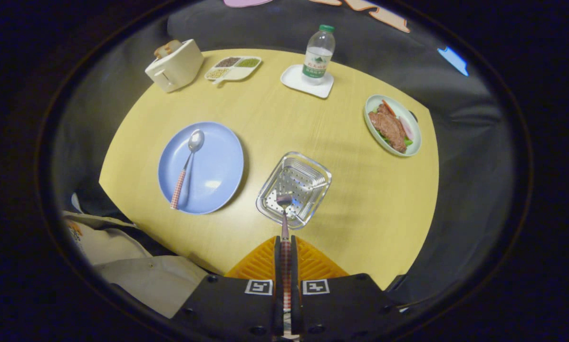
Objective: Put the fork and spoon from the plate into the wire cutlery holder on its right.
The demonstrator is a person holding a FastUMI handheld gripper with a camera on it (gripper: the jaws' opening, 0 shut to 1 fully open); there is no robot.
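Note:
My gripper [285,247] is shut on the fork [284,209] by its checked handle, which runs back between the two fingers. The fork's head hangs over the near part of the metal cutlery holder [313,175], a perforated square basket just ahead of the fingers. Left of the holder lies the blue plate [217,161]. On it rests the spoon [188,166], bowl pointing away, checked handle toward me. I am high above the yellow table [274,114], looking down.
At the far side stand a toaster [175,65], a divided snack tray [233,68] and a water bottle [318,54] on a white coaster. A plate of meat and vegetables [392,125] sits at the right. Pale cloth [141,273] lies off the near left edge.

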